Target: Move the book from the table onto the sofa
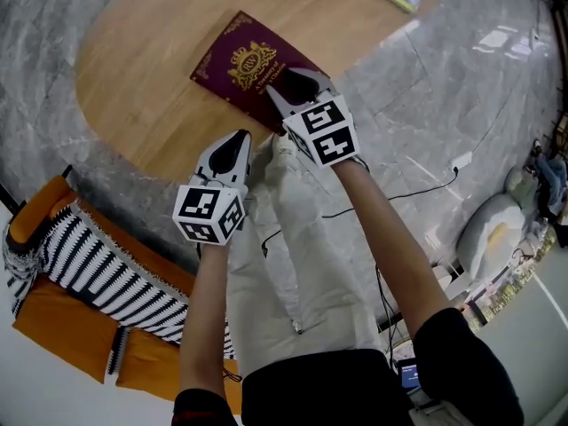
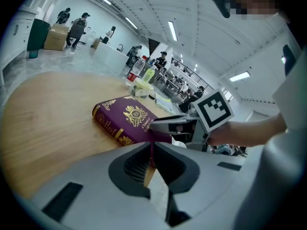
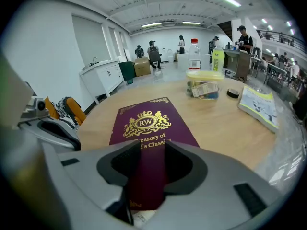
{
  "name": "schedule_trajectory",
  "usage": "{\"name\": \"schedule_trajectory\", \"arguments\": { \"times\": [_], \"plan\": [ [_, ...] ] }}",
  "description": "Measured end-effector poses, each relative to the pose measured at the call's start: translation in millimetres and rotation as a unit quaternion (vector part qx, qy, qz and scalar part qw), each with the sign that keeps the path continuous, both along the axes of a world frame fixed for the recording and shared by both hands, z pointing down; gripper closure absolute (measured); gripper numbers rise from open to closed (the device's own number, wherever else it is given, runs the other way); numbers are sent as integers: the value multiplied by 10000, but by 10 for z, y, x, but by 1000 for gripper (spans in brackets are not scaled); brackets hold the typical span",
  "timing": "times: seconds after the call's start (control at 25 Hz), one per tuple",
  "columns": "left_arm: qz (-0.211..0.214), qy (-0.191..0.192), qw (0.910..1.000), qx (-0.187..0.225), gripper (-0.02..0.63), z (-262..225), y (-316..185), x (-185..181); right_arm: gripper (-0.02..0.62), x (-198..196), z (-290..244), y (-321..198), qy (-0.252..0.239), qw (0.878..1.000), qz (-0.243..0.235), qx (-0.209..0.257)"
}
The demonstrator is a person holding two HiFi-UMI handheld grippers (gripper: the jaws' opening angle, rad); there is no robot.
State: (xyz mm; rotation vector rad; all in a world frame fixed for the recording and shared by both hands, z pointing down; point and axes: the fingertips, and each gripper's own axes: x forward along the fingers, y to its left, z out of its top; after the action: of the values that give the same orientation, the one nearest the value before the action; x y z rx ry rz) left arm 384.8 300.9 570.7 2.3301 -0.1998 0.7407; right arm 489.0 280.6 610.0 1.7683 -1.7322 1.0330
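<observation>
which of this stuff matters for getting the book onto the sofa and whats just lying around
Job: maroon book; wooden table; orange sofa; right gripper, jaws open over the book.
Lying about: yellow-lidded tub; bottles; tape roll; yellow booklet.

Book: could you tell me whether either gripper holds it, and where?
Nothing is held: right gripper, jaws apart, hangs over the book; left gripper is shut, empty.

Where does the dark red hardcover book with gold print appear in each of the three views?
Head view: the dark red hardcover book lies upper centre, slightly left.
Left gripper view: the book sits at the centre, slightly left.
Right gripper view: the book fills the lower centre.
Shared landmark: the round wooden table under it.
</observation>
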Motion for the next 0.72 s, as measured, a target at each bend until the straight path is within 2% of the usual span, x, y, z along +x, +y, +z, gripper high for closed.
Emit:
{"name": "schedule_trajectory", "arguments": {
  "times": [0.44, 0.72],
  "plan": [
    [-321, -52, 9994, -78, 588, 78, -84, -337, 420, -84, 10, 14, -55, 10000, -7, -33],
    [-522, -75, 9986, -52, 588, 86, -168, -565, 428, -474, -9, -70, -43, 9989, -468, -23]
  ]
}}
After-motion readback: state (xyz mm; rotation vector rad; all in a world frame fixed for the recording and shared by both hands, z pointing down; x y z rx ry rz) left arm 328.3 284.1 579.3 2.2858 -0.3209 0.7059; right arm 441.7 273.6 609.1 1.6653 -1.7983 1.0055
